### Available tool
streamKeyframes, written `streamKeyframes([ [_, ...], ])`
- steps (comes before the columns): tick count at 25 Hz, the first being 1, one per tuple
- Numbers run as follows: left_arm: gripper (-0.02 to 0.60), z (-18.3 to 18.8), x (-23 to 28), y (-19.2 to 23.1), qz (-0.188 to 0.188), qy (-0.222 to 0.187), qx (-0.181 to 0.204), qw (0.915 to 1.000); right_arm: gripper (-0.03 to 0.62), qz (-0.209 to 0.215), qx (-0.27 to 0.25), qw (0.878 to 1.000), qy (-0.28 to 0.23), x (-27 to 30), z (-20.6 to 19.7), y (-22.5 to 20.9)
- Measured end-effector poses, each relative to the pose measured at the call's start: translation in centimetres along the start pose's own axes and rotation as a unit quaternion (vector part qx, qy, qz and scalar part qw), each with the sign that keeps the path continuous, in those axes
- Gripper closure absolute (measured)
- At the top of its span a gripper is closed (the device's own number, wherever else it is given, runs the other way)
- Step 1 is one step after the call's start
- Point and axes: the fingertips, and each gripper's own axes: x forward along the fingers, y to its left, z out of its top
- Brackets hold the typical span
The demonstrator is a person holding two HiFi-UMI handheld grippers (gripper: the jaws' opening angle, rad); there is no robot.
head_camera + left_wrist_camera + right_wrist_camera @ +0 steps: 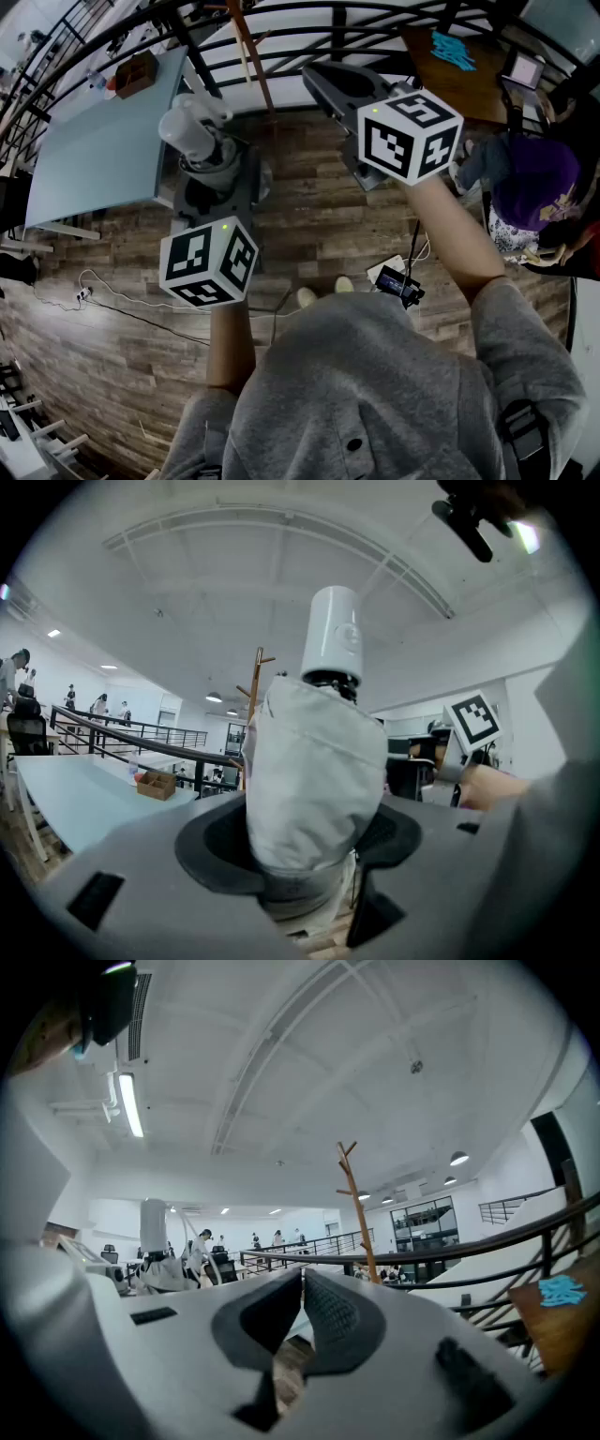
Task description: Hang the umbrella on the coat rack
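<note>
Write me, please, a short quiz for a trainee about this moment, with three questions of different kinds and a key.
1. True or false: the left tongs are closed on the umbrella.
2. Which tongs hold nothing? A) left tongs B) right tongs C) both
3. Short answer: does the umbrella hang on the coat rack yet?

Key: 1 true. 2 B, their jaws are together with nothing between them. 3 No, it is in the left tongs, away from the rack.

Both the left gripper [214, 176] and right gripper [330, 82] have grey moulded shells and dark ribbed jaw pads [333, 1312]. Each carries a white cube with black square markers [208, 262] and a small green light. Person wears a grey long-sleeved top [375, 375], sleeves bunched at the elbows, with a dark strap [521, 427] on the right shoulder.
</note>
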Motion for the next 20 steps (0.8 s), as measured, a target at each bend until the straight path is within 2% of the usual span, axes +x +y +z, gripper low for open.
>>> streamKeyframes([
  [3,0.299,0.0,0.1,0.4,0.0,0.005,0.005,1.0,0.569,-0.042,-0.035,0.998,0.015,-1.7,0.1,-2.4],
  [6,0.299,0.0,0.2,0.5,-0.002,0.006,0.009,0.9999,0.569,-0.047,-0.062,0.996,0.041,-4.2,0.7,-4.4],
  [7,0.299,-0.1,0.2,0.5,-0.003,0.006,0.009,0.9999,0.569,-0.048,-0.05,0.997,0.032,-5.3,2.0,-4.9],
  [10,0.299,0.0,0.4,0.3,-0.009,0.006,0.011,0.9999,0.569,-0.066,-0.004,0.997,-0.038,-8.0,6.4,-5.4],
  [11,0.299,0.1,0.5,0.2,-0.011,0.005,0.012,0.9999,0.569,-0.076,-0.012,0.996,-0.051,-8.3,7.2,-5.4],
  [13,0.299,0.7,0.7,0.0,-0.013,0.001,0.014,0.9998,0.568,-0.097,-0.064,0.992,-0.048,-8.3,8.7,-5.5],
  [16,0.299,1.5,0.9,-0.3,-0.017,-0.005,0.011,0.9998,0.566,-0.09,-0.121,0.987,-0.05,-7.8,12.8,-4.0],
  [18,0.299,1.9,0.9,-0.5,-0.019,-0.01,0.009,0.9997,0.566,-0.105,-0.136,0.983,-0.068,-7.5,14.6,-3.0],
  [20,0.299,2.3,0.6,-0.5,-0.019,-0.015,0.008,0.9997,0.566,-0.12,-0.136,0.981,-0.067,-6.7,13.8,-2.3],
])
